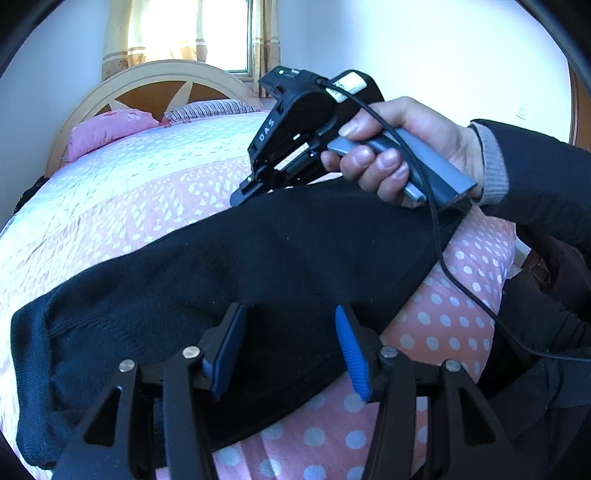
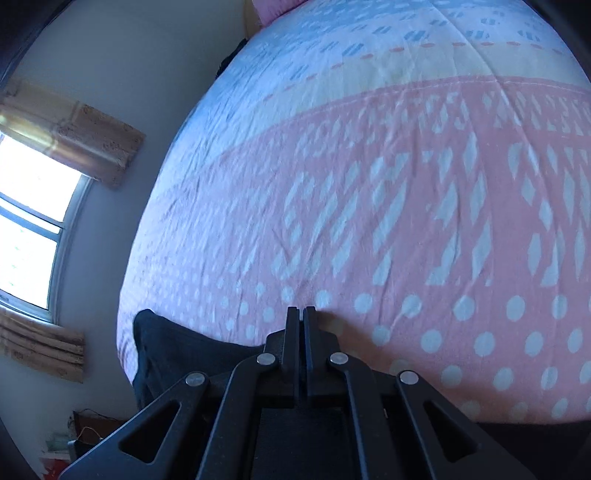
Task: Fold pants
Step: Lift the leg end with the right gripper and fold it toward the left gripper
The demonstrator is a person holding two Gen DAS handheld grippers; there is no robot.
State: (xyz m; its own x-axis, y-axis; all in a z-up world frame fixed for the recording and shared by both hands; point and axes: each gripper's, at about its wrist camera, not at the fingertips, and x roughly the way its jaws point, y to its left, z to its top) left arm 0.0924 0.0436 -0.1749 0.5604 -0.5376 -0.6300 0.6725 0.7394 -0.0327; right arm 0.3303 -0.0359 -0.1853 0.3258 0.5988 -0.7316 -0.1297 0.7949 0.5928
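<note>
Black pants (image 1: 258, 266) spread across a pink polka-dot bedspread (image 1: 436, 325) in a sunlit bedroom

The pants lie along the bed's near edge; the left gripper (image 1: 291, 350) hovers over them, blue pads apart. The right gripper (image 2: 303, 317), seen in a hand (image 1: 399, 147) above the pants' far side, has its jaws pressed together on nothing visible. Beyond the pants: a pink pillow (image 1: 107, 129), an arched wooden headboard (image 1: 155, 79), a curtained window (image 1: 184, 29), pale walls

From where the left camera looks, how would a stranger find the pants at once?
Start at the bed's pink dotted sheet. Across its near edge lies a long dark band of cloth, the pants, reaching toward the right gripper. It is the only plain black thing on the patterned bedding.
</note>
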